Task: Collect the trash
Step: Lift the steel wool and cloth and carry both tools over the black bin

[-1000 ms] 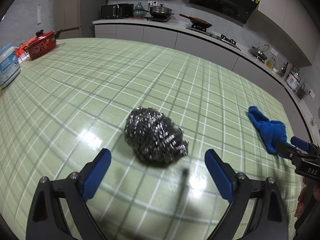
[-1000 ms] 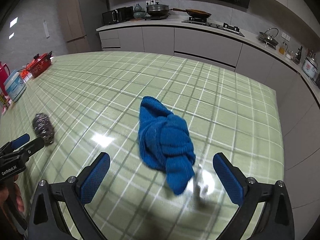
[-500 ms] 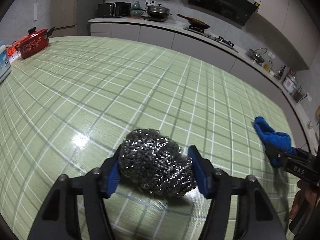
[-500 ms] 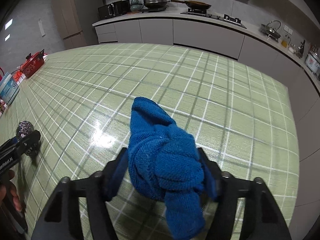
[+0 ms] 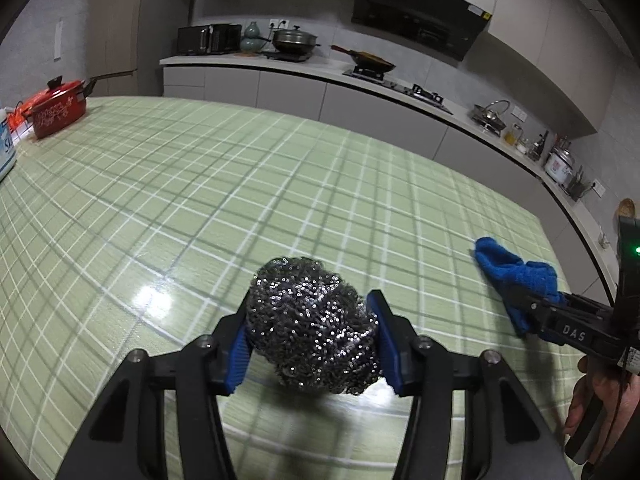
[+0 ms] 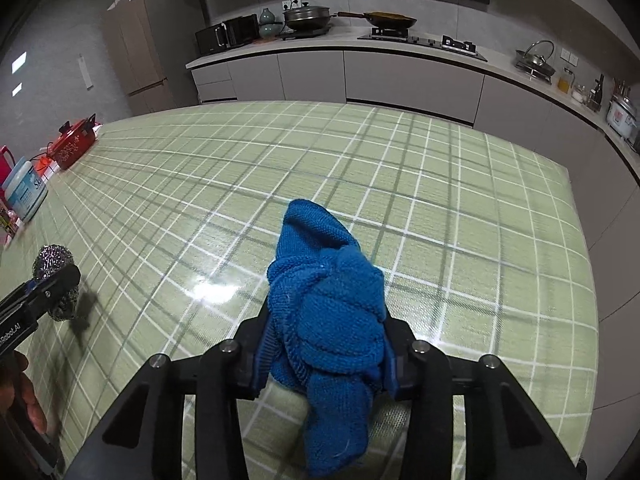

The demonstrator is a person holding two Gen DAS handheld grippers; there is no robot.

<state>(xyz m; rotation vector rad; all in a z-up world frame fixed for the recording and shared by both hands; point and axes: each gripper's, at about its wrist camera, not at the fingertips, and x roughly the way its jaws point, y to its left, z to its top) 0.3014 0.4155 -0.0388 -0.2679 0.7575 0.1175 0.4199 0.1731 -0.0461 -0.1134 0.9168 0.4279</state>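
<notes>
A steel wool scrubber (image 5: 314, 326) is clamped between the blue pads of the left gripper (image 5: 312, 340), and a crumpled blue knitted cloth (image 6: 328, 320) is clenched in the same way by the right gripper (image 6: 326, 344), its loose tail hanging below the fingers. Both items appear to be lifted just above the green checked surface (image 5: 280, 184), with a shadow seen under the scrubber. The pick-up step is judged to be done for both pieces of trash at once. No bin or bag is shown in either view, so the next move is judged to call for both loads to be carried, grips kept firm, to a container somewhere out of sight. A red pot (image 5: 58, 110) and a white tub (image 6: 24, 192) are left at the far left edge of the surface, well apart from both grippers.
</notes>
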